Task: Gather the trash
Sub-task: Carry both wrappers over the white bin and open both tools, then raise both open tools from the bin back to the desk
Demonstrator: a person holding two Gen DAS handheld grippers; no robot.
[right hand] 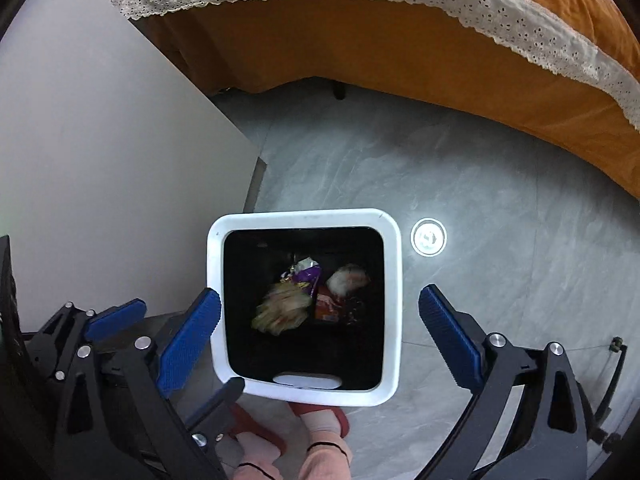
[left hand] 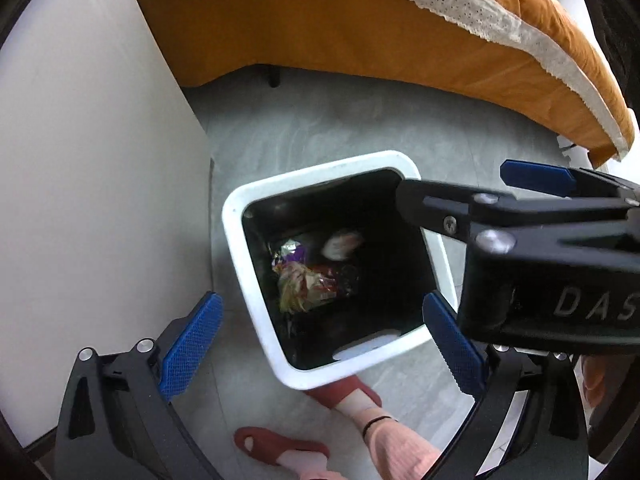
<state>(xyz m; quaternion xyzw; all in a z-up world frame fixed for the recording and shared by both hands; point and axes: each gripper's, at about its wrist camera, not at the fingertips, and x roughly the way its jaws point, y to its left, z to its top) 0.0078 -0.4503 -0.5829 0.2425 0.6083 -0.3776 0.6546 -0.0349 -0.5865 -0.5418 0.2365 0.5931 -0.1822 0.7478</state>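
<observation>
A square bin with a white rim (left hand: 263,300) (right hand: 304,219) and a black inside stands on the grey floor. At its bottom lies crumpled trash (left hand: 304,280) (right hand: 288,308): a yellowish wrapper, a purple-silver wrapper, a red one and a white tissue ball (left hand: 342,244) (right hand: 348,280). My left gripper (left hand: 320,344) hangs open above the bin's near side, nothing between its blue pads. My right gripper (right hand: 318,342) is open over the bin mouth, also empty. The right gripper's fingers (left hand: 536,178) cross the right of the left wrist view. The left gripper's fingers (right hand: 116,318) show at the lower left.
A bed with an orange cover (left hand: 360,40) (right hand: 400,48) and white lace trim runs along the back. A pale cabinet panel (left hand: 88,160) (right hand: 100,160) stands left of the bin. A round floor drain (right hand: 428,237) lies right of it. A person's feet in red slippers (left hand: 276,446) (right hand: 324,416) stand at the bin's near side.
</observation>
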